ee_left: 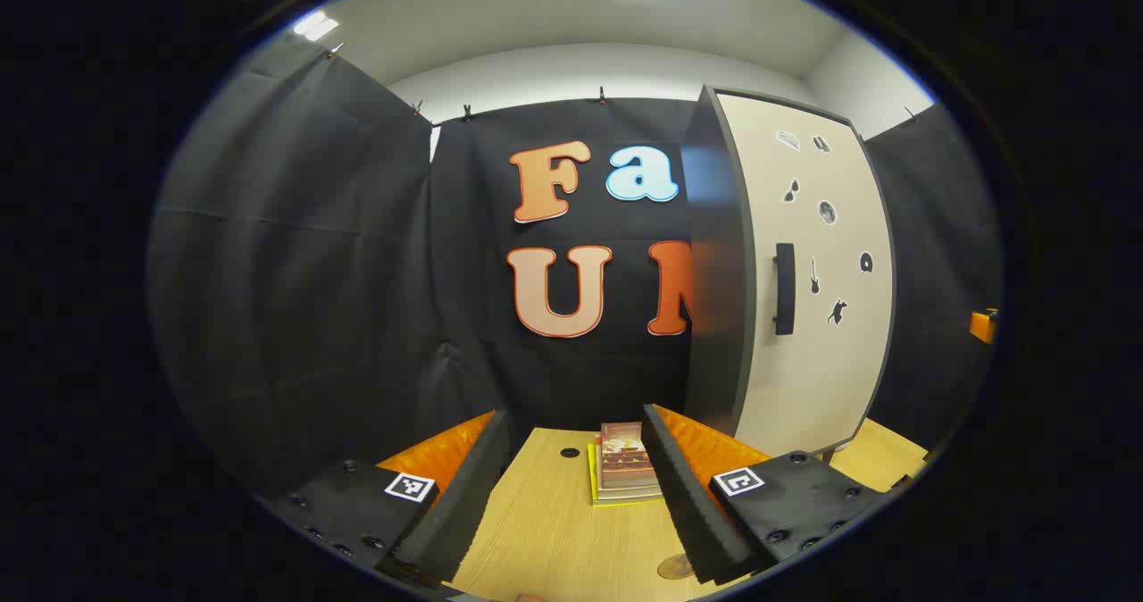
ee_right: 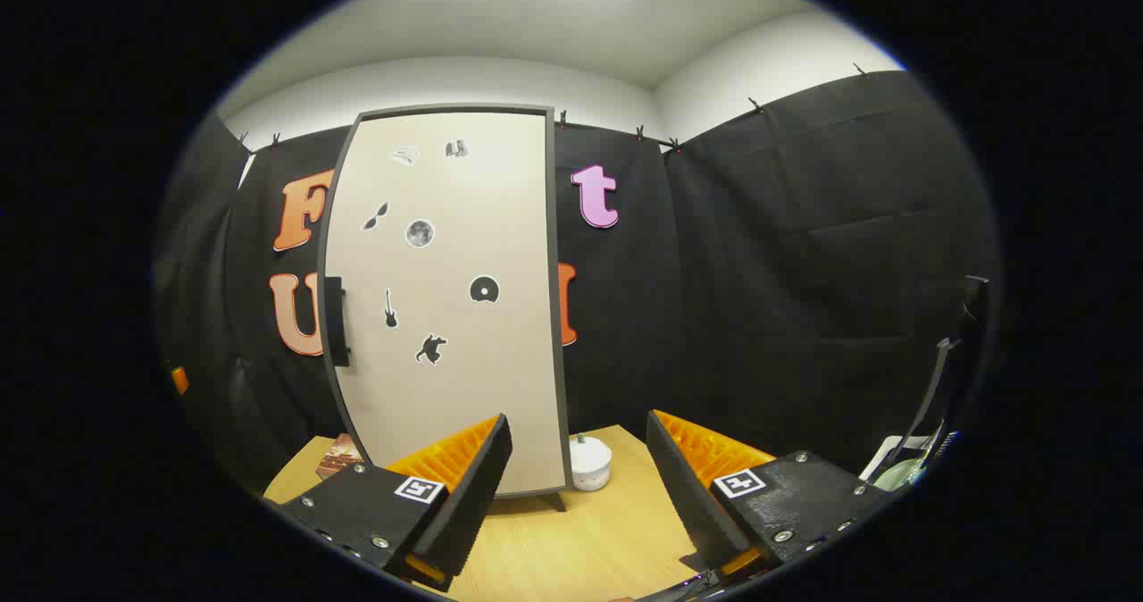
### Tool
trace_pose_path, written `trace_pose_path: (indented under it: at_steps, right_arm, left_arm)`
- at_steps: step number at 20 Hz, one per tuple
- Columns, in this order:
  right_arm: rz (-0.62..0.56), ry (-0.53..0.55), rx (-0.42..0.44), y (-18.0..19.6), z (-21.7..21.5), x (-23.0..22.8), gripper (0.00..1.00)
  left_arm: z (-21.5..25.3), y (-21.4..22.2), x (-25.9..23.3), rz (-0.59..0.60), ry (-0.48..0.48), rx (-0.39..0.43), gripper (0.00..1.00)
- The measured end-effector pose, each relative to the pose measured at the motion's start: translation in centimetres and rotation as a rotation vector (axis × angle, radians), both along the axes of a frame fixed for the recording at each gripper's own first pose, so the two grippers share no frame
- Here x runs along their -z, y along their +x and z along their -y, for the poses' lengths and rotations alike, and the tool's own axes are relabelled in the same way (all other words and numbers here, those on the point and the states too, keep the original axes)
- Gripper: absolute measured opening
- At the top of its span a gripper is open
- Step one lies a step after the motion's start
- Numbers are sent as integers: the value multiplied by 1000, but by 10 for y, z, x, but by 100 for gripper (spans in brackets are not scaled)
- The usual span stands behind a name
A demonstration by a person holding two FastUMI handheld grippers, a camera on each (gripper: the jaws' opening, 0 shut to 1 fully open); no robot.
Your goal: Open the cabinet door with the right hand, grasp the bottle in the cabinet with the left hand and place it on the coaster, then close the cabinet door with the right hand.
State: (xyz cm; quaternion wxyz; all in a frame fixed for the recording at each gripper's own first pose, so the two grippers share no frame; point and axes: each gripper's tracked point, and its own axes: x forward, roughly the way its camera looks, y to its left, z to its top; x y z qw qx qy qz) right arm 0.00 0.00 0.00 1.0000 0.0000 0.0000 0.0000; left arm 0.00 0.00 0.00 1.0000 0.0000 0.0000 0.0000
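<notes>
Left gripper view: left tool (ee_left: 571, 486) released over table (ee_left: 545, 530); right tool (ee_right: 576, 486) released facing closed cabinet door (ee_right: 446, 298)

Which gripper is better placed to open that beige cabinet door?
Right: the right gripper faces the closed beige cabinet door squarely, black handle in sight, jaws open.

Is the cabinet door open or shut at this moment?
Shut. In the right gripper view the cabinet door lies flat within its dark frame, handle untouched; the right gripper hangs open, short of it.
</notes>
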Motion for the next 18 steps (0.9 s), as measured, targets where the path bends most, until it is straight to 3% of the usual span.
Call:
trace_pose_path:
  at_steps: [8, 18]
  right_arm:
    - [27, -30, -17, -15, -16, -18, 94]
    - [22, -47, -20, -21, -21, -19, 94]
  left_arm:
    - [-43, -11, -29, 62, 39, -47, 99]
    - [-50, -16, -31, 74, 40, -52, 98]
